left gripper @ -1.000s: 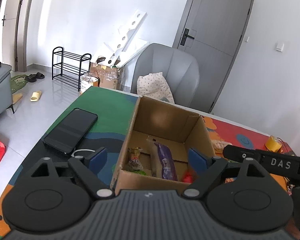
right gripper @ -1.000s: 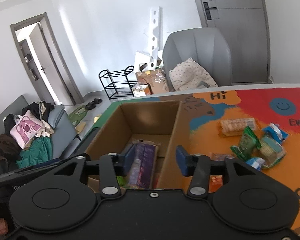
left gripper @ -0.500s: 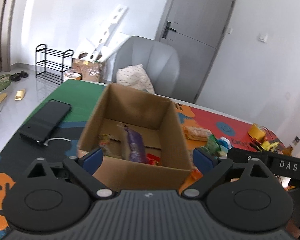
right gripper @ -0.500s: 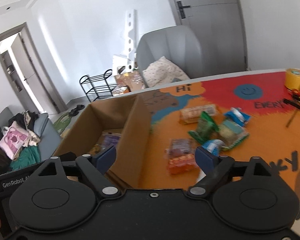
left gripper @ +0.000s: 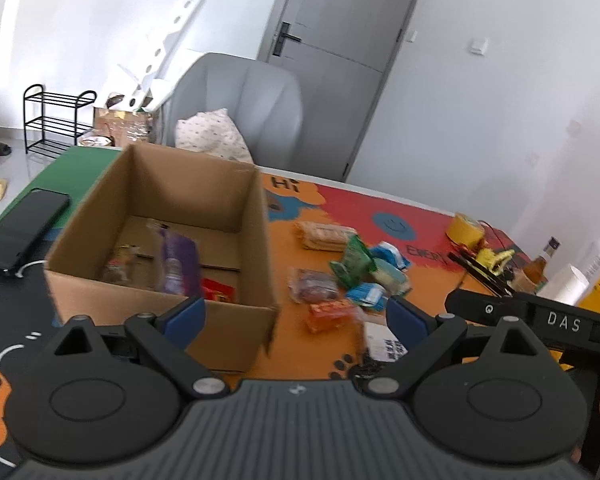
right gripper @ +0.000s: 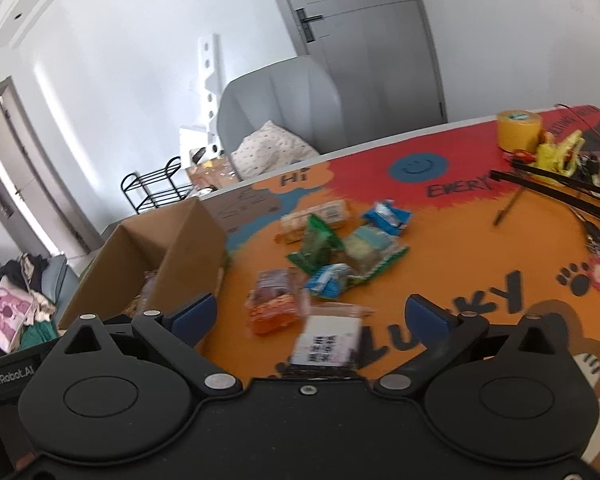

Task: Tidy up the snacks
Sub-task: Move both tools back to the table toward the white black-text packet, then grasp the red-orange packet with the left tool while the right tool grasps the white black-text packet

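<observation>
An open cardboard box (left gripper: 160, 284) stands on the colourful mat, also seen in the right wrist view (right gripper: 172, 248). It holds a purple packet (left gripper: 178, 260), a red packet (left gripper: 220, 290) and another small snack. Several loose snacks lie to its right: a green packet (right gripper: 316, 242), blue packets (right gripper: 386, 216), an orange packet (right gripper: 274, 312) and a white-labelled packet (right gripper: 326, 344). My left gripper (left gripper: 294, 316) is open and empty over the box's front right corner. My right gripper (right gripper: 320, 312) is open and empty, above the orange and white-labelled packets.
A black phone (left gripper: 20, 228) lies left of the box. A yellow tape roll (right gripper: 518, 128), black sticks (right gripper: 552, 184) and small clutter sit at the mat's far right. A grey chair (left gripper: 240, 108) stands behind the table.
Both grippers have swung right, away from the box toward the loose snacks. The right gripper's jaws have opened wide.
</observation>
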The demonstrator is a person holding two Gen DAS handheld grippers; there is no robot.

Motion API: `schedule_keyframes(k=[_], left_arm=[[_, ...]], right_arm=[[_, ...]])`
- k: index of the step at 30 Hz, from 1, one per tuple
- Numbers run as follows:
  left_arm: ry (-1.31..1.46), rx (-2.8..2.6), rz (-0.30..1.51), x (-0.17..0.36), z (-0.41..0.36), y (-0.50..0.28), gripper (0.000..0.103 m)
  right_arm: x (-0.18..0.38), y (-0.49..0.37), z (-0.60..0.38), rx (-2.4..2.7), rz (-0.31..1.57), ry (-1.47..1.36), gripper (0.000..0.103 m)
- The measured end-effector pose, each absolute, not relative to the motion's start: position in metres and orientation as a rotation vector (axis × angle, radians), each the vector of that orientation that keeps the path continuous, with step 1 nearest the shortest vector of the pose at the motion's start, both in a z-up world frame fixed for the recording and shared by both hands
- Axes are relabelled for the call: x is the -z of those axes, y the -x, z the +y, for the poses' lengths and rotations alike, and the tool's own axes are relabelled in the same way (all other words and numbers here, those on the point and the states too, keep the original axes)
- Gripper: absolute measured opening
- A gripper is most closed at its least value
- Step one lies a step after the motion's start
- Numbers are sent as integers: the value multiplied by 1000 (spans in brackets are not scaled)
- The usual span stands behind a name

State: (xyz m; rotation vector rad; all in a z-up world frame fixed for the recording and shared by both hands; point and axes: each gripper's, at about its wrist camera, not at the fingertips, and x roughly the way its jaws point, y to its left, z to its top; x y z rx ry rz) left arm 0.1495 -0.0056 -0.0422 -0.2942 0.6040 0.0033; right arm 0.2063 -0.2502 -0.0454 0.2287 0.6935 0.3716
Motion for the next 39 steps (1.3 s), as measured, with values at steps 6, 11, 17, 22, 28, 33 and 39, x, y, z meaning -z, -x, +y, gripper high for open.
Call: schedule_keyframes(k=[6,11,17,22,28,33,39], left_arm=[[274,49,616,45,-28,-157,96],[264,75,624,48,-46,-165,96],[243,107,642,55,-68,-176,94],[238,98,656,65,-79,-187,89],[246,65,687,76,-76,-203,50],[240,43,707,85,-72,-211,38],[243,34,713,89,-68,-214,38]], right_arm=[[51,-210,-274,-341,691,-251,102],[58,-214,-292,-322,692,-263,102],[66,-218,-306,-319,703,-274,98],[74,-220,-314,-326,726,-297,94],[86,-226,-309,-374,764,-316,79],[98,-231,-295,-424,808,-323,64],[113,-239,-281,-463,862,-348,57]])
